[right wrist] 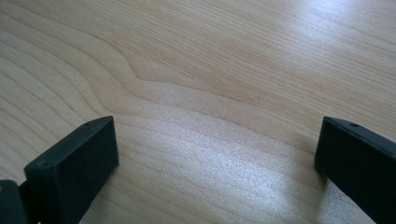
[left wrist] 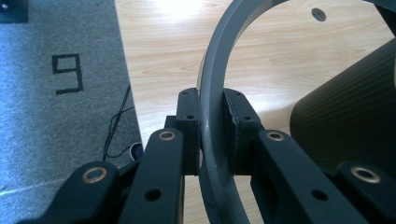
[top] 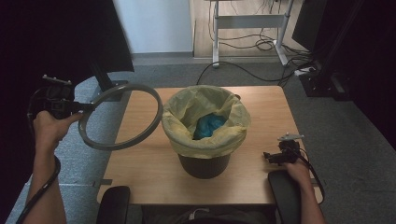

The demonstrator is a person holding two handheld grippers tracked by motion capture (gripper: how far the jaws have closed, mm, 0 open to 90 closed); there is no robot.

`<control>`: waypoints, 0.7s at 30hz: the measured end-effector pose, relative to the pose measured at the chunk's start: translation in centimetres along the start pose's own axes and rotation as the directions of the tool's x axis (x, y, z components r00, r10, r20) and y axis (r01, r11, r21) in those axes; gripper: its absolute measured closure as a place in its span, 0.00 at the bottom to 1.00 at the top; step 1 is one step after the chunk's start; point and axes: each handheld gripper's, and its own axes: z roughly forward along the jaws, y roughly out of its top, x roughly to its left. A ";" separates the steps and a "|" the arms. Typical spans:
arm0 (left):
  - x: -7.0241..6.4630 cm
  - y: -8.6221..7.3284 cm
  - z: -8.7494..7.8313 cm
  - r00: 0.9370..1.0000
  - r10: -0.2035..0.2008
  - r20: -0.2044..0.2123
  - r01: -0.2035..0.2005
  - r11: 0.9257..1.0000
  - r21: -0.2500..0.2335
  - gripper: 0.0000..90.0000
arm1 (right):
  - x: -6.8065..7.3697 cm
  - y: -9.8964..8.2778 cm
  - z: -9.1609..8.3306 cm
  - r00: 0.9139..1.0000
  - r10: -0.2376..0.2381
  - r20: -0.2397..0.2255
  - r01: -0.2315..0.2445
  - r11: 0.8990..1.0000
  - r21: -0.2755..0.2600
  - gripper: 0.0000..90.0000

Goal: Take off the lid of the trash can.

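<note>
A grey ring (top: 120, 116), the bin's rim hoop, hangs in the air over the table's left edge. My left gripper (top: 83, 108) is shut on its left side. In the left gripper view both pads (left wrist: 190, 130) press on the grey ring (left wrist: 212, 93). A black bin (top: 205, 163) lined with a yellow bag (top: 206, 114) stands mid-table, with something blue (top: 208, 125) inside. My right gripper (top: 269, 157) rests low at the table's right front, open; its jaws (right wrist: 215, 154) stand wide apart over bare wood.
The wooden table (top: 140, 172) has bare room to the left and right of the bin. Grey carpet (top: 336, 140) surrounds it. A white desk frame (top: 250, 21) and cables lie at the back. Black chair armrests (top: 112, 203) sit at the front edge.
</note>
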 end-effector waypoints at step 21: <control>1.6 -2.5 3.1 0.999 -0.036 0.010 0.036 0.999 0.006 0.87 | 0.0 0.0 0.0 1.000 -0.001 0.000 0.001 1.000 0.000 0.00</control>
